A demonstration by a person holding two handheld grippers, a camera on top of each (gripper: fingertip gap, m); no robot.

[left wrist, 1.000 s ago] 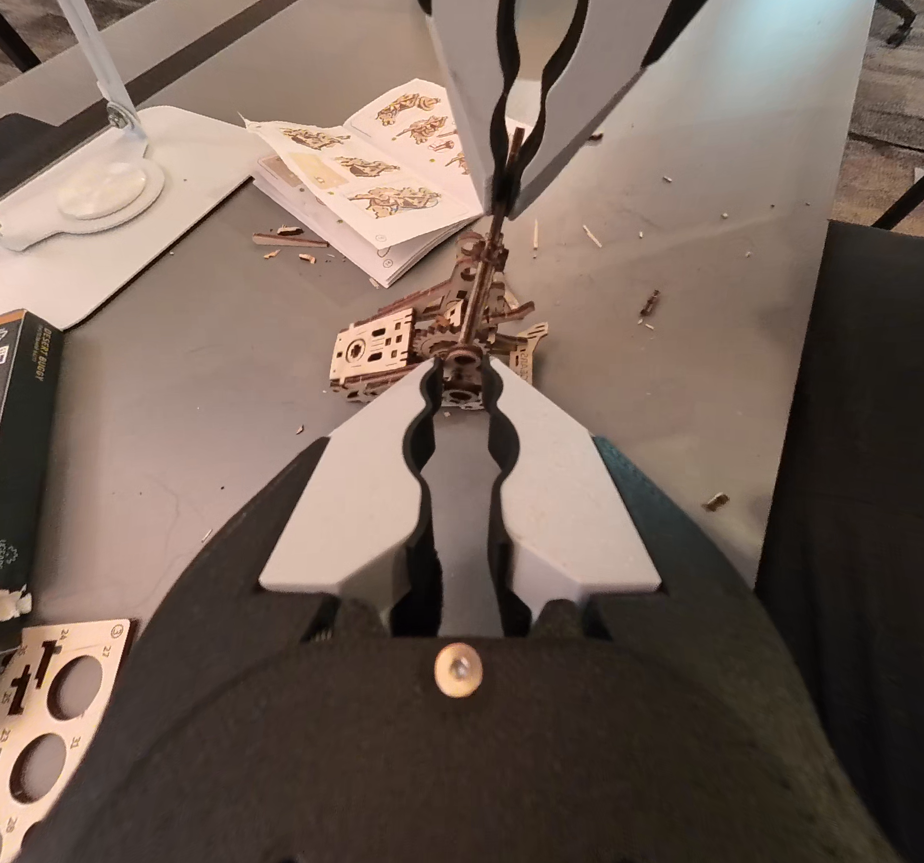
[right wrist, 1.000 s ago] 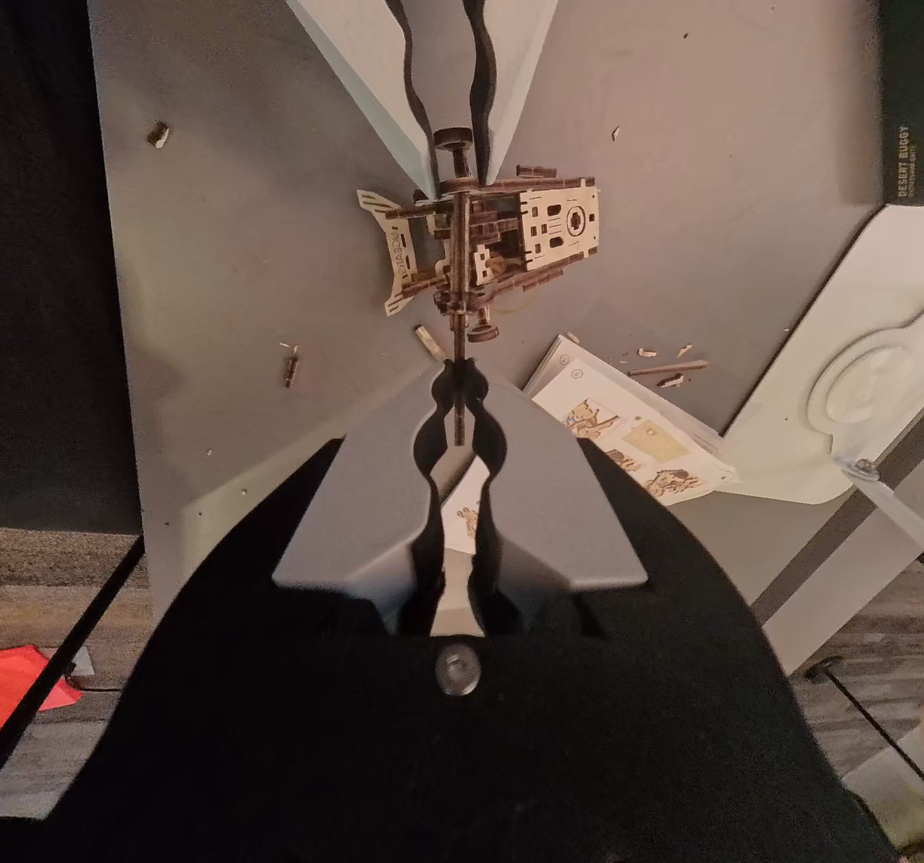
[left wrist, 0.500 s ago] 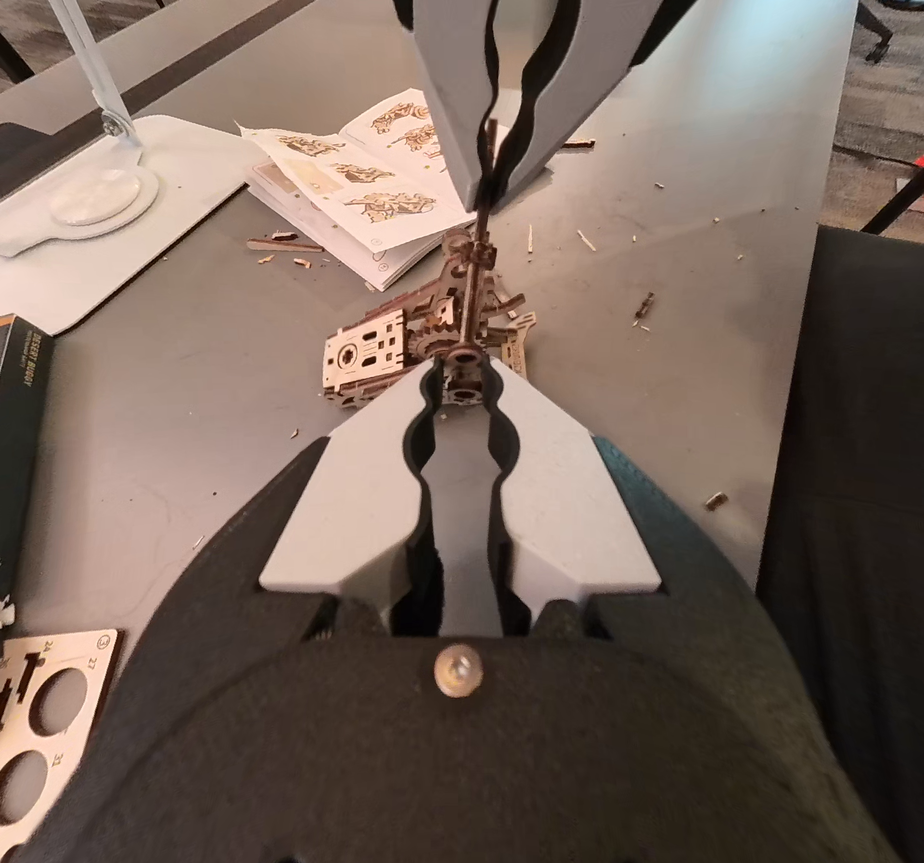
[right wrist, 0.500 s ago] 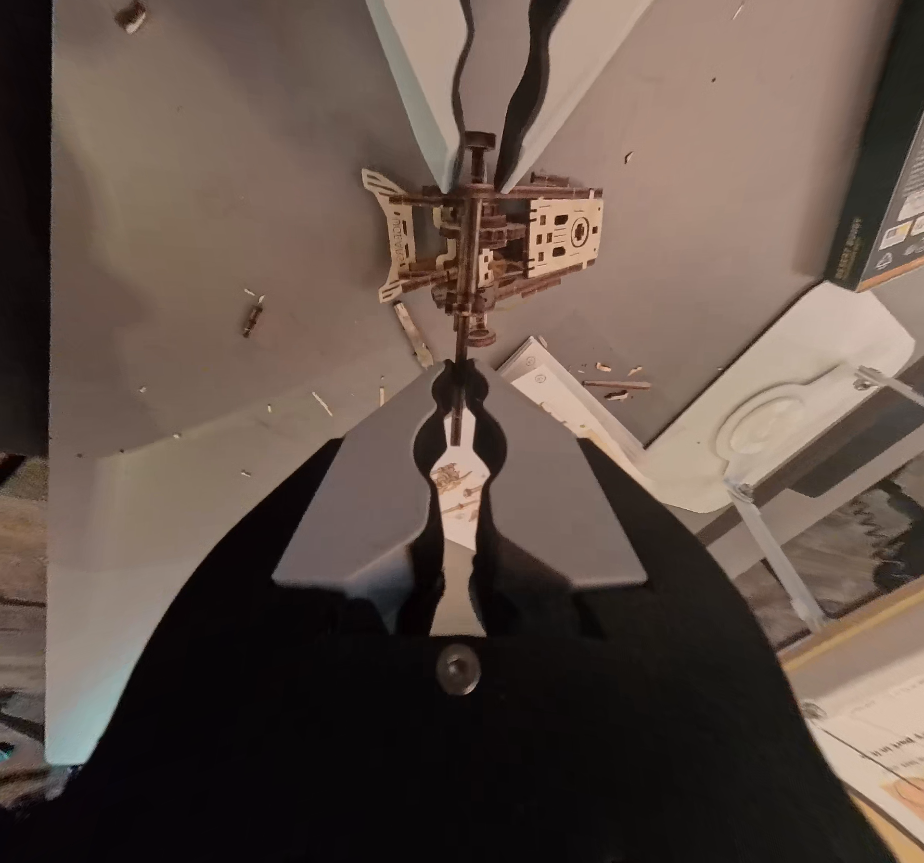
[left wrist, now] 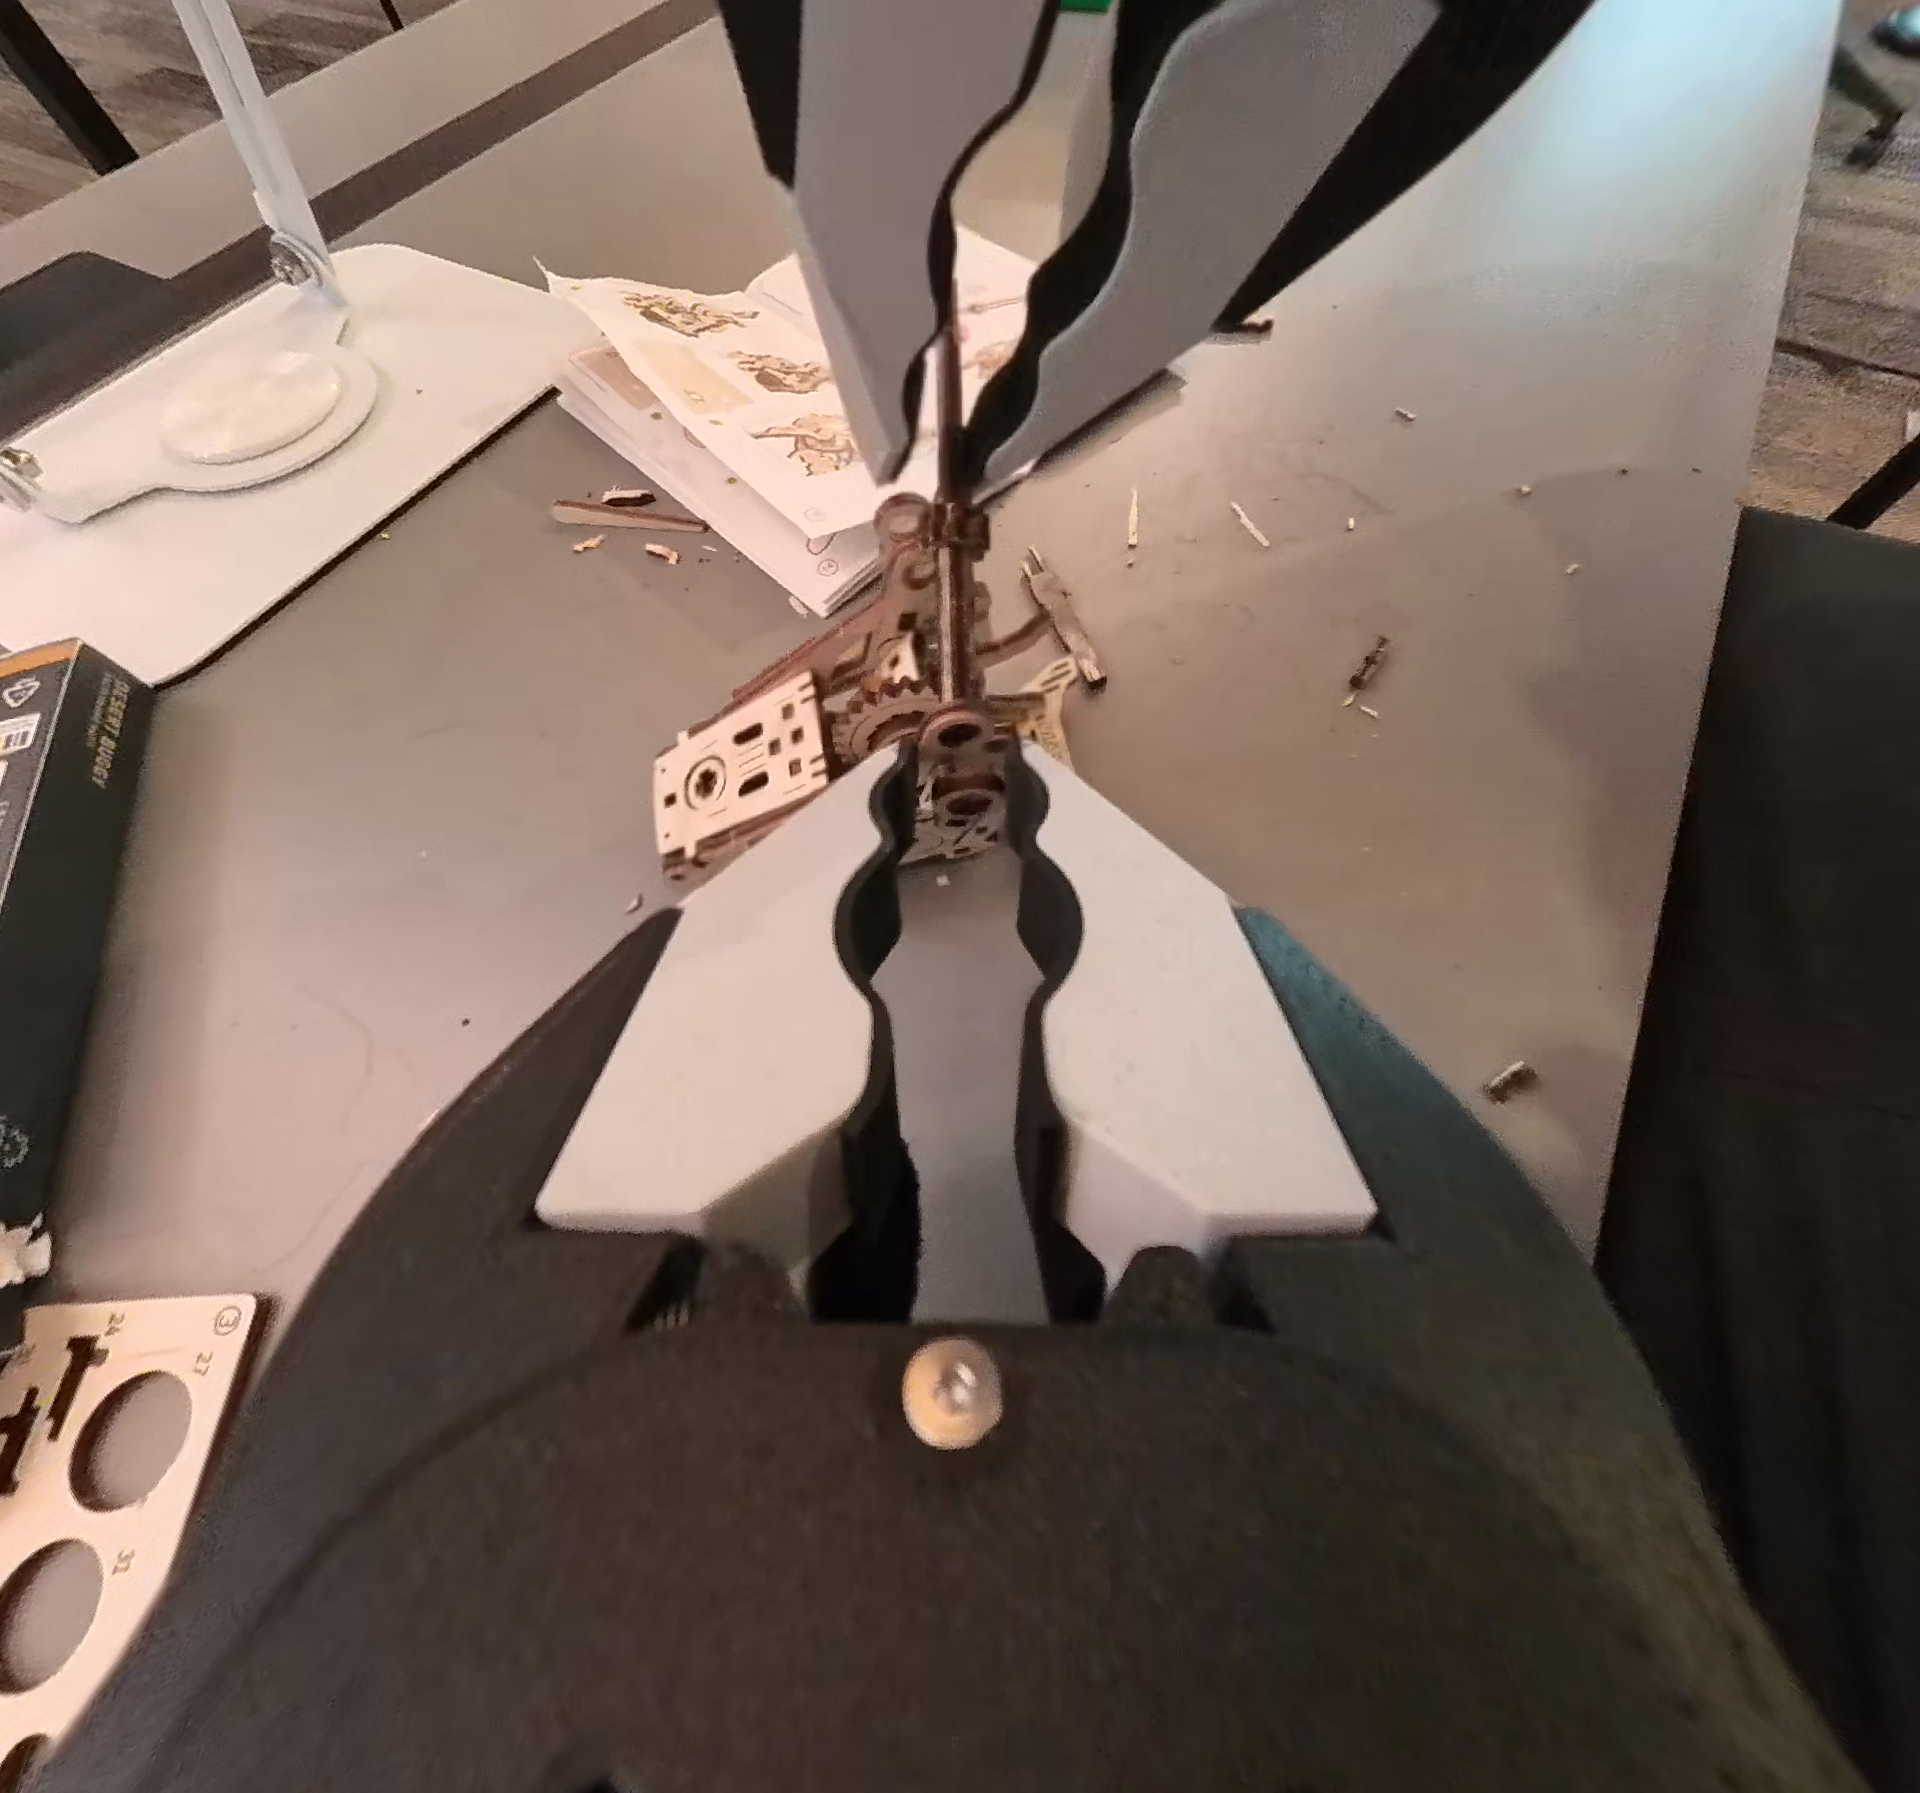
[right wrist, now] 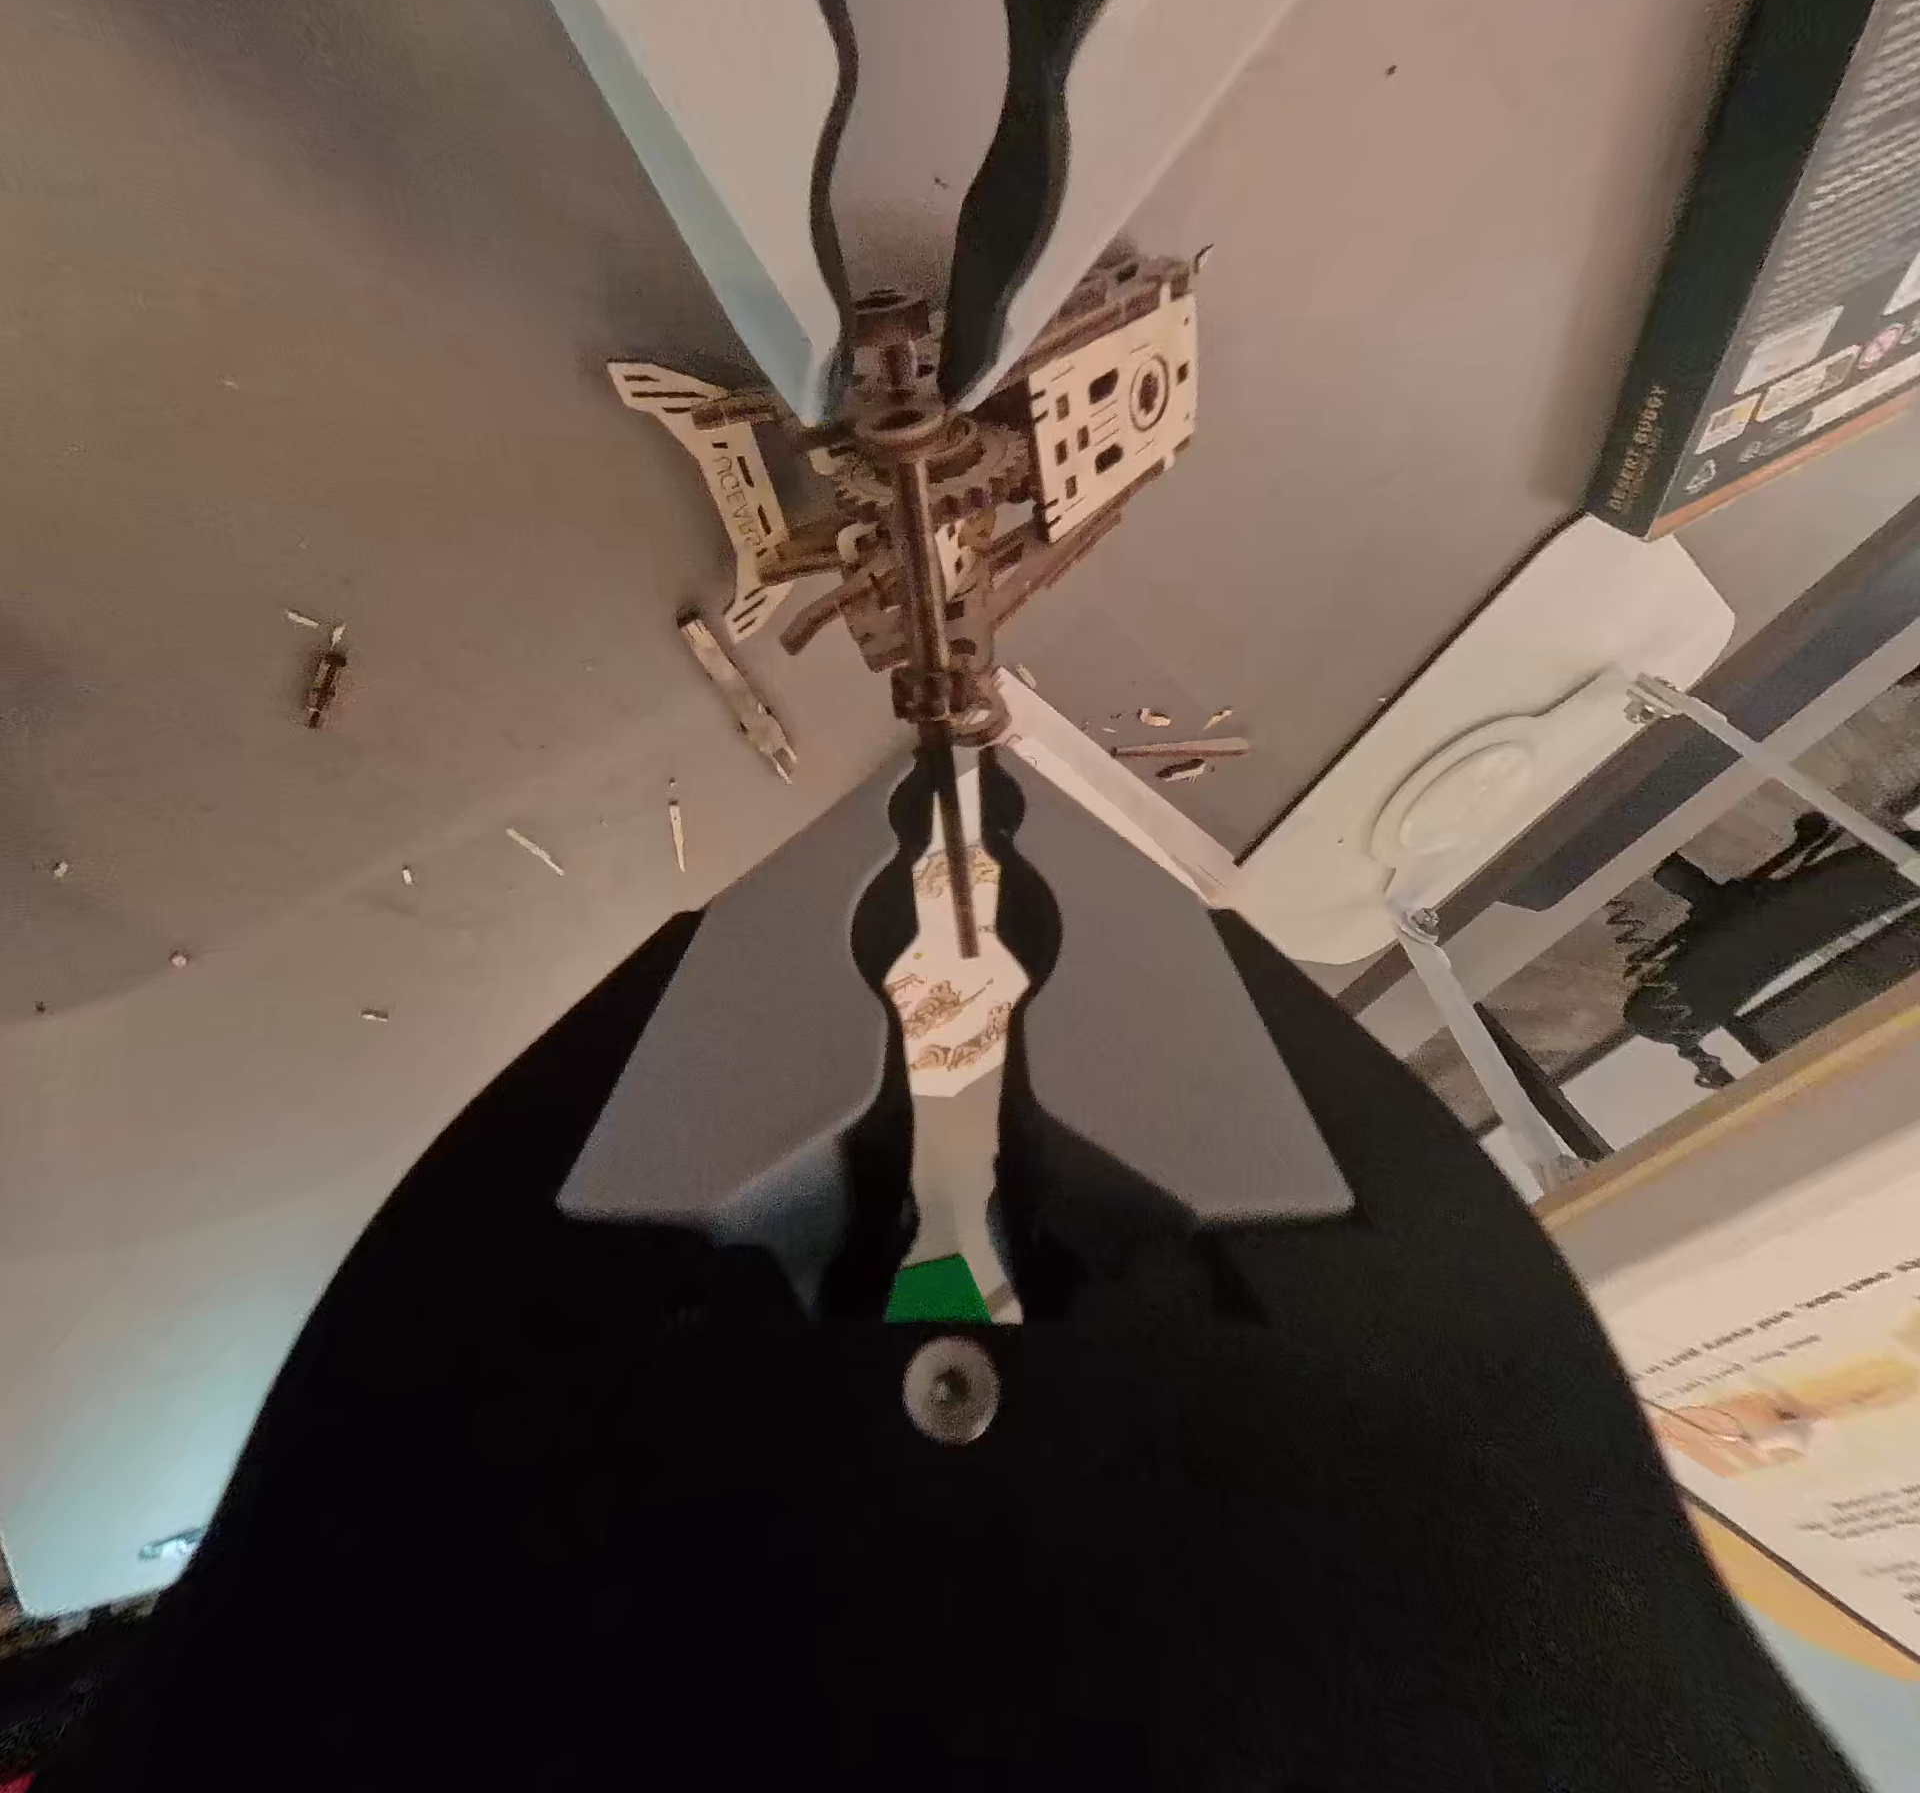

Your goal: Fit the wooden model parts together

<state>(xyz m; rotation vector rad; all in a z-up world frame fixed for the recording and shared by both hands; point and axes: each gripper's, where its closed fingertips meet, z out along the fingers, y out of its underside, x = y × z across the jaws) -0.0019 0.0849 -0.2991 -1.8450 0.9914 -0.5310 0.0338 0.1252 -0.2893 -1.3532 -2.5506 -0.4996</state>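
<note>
A small wooden model [left wrist: 748,777] with gears and a pale slotted plate is held just above the grey table [left wrist: 1455,393]. My left gripper [left wrist: 961,767] is shut on the model's round hub end. A thin dark axle rod [left wrist: 951,600] runs through the model towards my right gripper [left wrist: 940,470]. In the right wrist view the rod [right wrist: 961,870] lies between my right gripper's [right wrist: 951,777] parted fingers, with a gap beside it. The model [right wrist: 1101,424] and my left gripper [right wrist: 894,393] show beyond it.
An open instruction booklet [left wrist: 727,393] and a white lamp base [left wrist: 260,413] lie at the back left. A black box [left wrist: 52,860] and a punched parts sheet [left wrist: 104,1431] are at the left edge. Wood chips and a loose stick [left wrist: 1060,616] litter the table. A dark chair [left wrist: 1766,1016] stands on the right. My hands' fingertips stand some 6 centimetres from each other. The white lamp base [left wrist: 260,413] is about equally far from each gripper, around 30 centimetres.
My right gripper's fingers, pressed on the rod before, have parted from it. The two grippers have drawn closer, and more of the rod reaches back between the right fingers. The left grip is unchanged.
</note>
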